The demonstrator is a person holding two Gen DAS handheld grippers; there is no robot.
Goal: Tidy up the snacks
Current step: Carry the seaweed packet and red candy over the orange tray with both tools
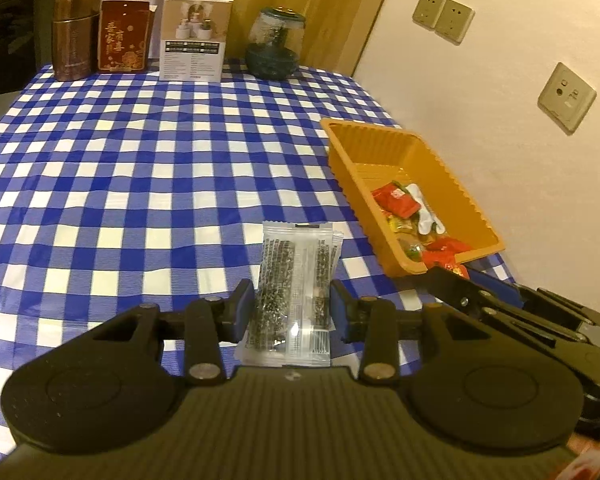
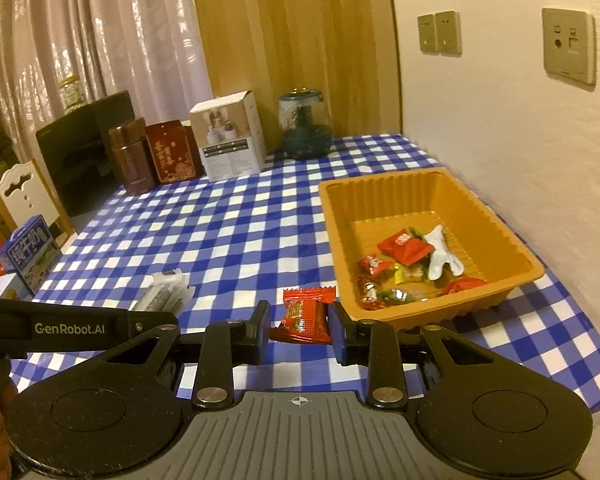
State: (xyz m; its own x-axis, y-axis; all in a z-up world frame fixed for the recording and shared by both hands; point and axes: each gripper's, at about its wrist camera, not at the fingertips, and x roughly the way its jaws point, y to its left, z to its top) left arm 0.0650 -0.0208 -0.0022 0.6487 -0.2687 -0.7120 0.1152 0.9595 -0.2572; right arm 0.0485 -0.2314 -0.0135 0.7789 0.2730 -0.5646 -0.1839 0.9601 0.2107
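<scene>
beside the tray [image 2: 496,216], which sat on the checked cloth [image 1: 140,168] against the wall [image 2: 500,100], you held both grippers above the table, each pinching one snack. your left gripper [image 1: 292,312] had its jaws pressed in on a clear packet [image 1: 296,276] of dark seaweed-like strips; the packet stood upright between the blue pads [image 1: 246,308], its top leaning toward the tray's near left corner and its bottom hanging below the fingers. your right gripper [image 2: 299,326] had its jaws closed on a small red packet [image 2: 306,314], gripped at its sides, just short of the tray's near left corner. in the right wrist view the clear packet showed to the left of the tray, off the cloth. inside the tray lay a loose heap of snacks [image 2: 408,264]: red packets, a white one, and some yellow and green sweets, all gathered toward its near half; its far half was bare. beyond the tray, along the far edge of the cloth, stood a glass jar [image 1: 276,44], a white box [image 1: 194,36], a red box [image 1: 122,36] and a brown tin [image 1: 75,34] in a row. left of the tray, past the cloth's edge, you could see a blue carton [image 2: 30,256] and a white chair back [image 2: 24,196].
</scene>
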